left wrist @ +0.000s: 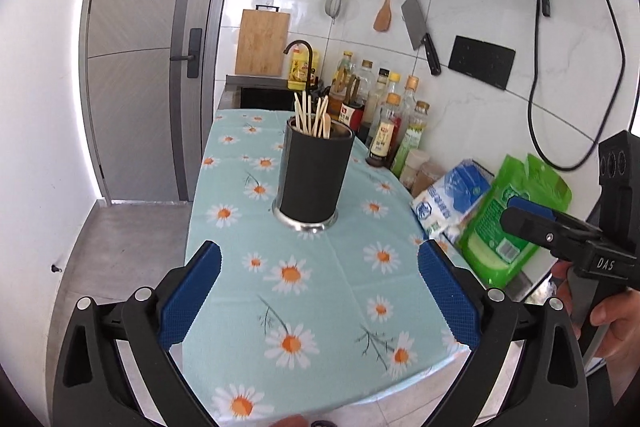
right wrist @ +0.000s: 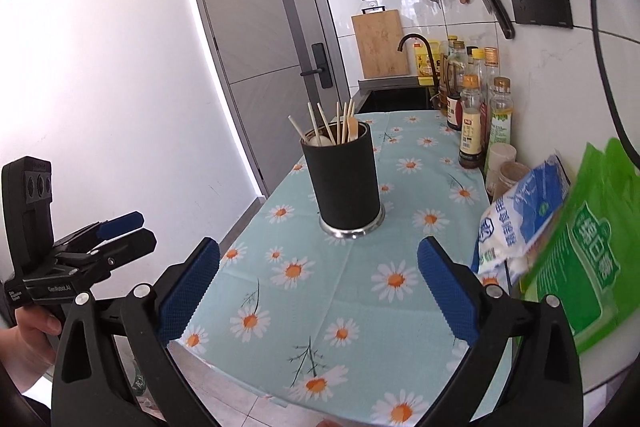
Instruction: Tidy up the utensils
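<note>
Two tongs are in my hands, and both are spread wide with nothing between their blue pads. My left gripper (left wrist: pixel 320 267) hangs above the near end of the daisy-print tablecloth (left wrist: pixel 340 307); my right gripper (right wrist: pixel 319 263) hangs over the same cloth, a little further to the right.

Straight ahead of both, centred between the fingers and well beyond the tips, stands the black utensil holder (left wrist: pixel 314 179). It is upright on its shiny metal base, apart from either tong. Out of its mouth stick the chopsticks (left wrist: pixel 308 115), fanned and leaning, with a pale wooden spoon (right wrist: pixel 353 129) among them and something white and rounded lying low inside the rim that I cannot identify.

Seen from my right wrist, the left tong shows at the far left edge, its two fingers apart, my left hand (right wrist: pixel 28 335) wrapped round the grip. Seen from my left wrist, the right tong pokes in from the right edge.

Beyond my right fingers, against the tiled wall, lie a green bag (right wrist: pixel 580 267) and a blue-and-white bag (right wrist: pixel 516 211) touching it. Past those, a row of sauce bottles (left wrist: pixel 392 115) lines the wall, to the right of the holder.
</note>
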A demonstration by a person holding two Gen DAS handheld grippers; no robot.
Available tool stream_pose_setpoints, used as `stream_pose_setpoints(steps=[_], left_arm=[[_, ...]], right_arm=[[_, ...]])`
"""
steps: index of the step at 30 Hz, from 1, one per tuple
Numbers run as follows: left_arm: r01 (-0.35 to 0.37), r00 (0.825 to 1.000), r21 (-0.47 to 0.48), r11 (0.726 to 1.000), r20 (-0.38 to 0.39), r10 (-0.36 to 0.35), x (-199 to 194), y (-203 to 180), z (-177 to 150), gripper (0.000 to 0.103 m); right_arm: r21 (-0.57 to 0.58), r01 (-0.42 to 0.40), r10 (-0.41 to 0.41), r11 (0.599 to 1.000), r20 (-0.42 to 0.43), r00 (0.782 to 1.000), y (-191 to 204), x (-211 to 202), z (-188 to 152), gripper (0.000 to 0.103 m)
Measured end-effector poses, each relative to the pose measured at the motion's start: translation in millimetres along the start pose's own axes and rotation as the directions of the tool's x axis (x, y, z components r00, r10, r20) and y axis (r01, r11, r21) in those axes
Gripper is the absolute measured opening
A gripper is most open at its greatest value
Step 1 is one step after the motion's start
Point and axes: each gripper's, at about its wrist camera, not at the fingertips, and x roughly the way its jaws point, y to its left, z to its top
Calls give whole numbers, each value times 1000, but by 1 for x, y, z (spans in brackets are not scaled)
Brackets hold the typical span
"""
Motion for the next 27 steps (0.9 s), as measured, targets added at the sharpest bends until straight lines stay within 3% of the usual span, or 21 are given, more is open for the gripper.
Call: stream_pose_setpoints(steps=[16, 27], left_arm=[[82, 996, 27, 996, -37, -81, -27, -14, -27, 96], [80, 995, 24, 996, -55, -79, -32, -19, -34, 96]], right_arm=[[2, 52, -52, 999, -39, 998, 33, -33, -38, 98], [-2, 42, -42, 999, -42, 998, 35, -36, -44, 98]])
